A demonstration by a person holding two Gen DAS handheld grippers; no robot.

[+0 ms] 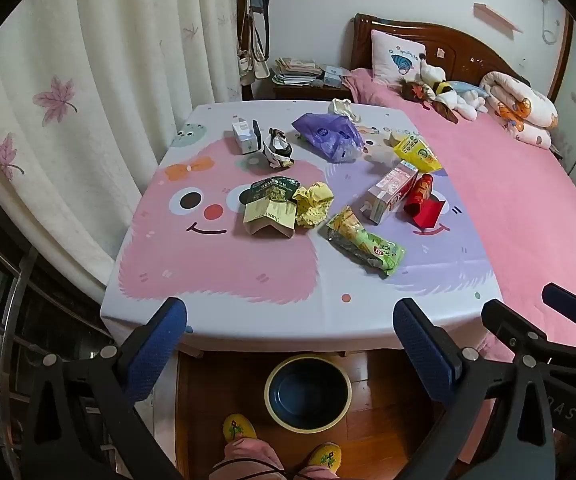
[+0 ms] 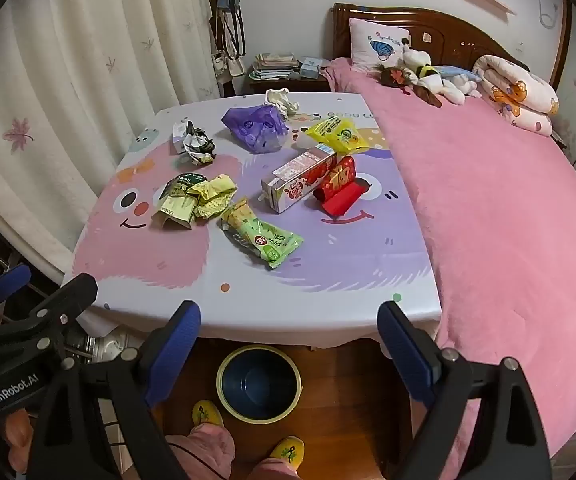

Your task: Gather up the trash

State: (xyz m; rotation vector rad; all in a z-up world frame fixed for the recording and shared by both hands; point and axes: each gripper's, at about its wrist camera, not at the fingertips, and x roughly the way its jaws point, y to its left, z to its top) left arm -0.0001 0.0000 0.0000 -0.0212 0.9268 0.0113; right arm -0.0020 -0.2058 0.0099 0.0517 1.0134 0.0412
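Observation:
Trash lies scattered on a table with a cartoon cloth (image 1: 215, 272) (image 2: 328, 280): a green snack wrapper (image 1: 364, 248) (image 2: 261, 238), a crumpled yellow wrapper (image 1: 312, 203) (image 2: 211, 196), a green-and-cream carton (image 1: 269, 210) (image 2: 175, 204), a milk carton (image 1: 392, 192) (image 2: 300, 180), a red packet (image 1: 424, 202) (image 2: 340, 188), a purple bag (image 1: 328, 136) (image 2: 255, 128), a yellow pouch (image 1: 416, 152) (image 2: 338, 134). A dark blue bin (image 1: 308, 392) (image 2: 258, 382) stands on the floor below the table's near edge. My left gripper (image 1: 290, 352) and right gripper (image 2: 290, 356) are both open and empty, above the near edge.
A small white box (image 1: 243, 134) (image 2: 177, 132), a black-and-white crumpled wrapper (image 1: 277, 150) (image 2: 199, 144) and white tissue (image 1: 342, 108) (image 2: 281, 100) lie at the far side. A pink bed (image 1: 508, 200) (image 2: 488, 200) adjoins the table's right. Curtains (image 1: 87, 80) hang left. The person's yellow slippers (image 1: 239, 428) stand near the bin.

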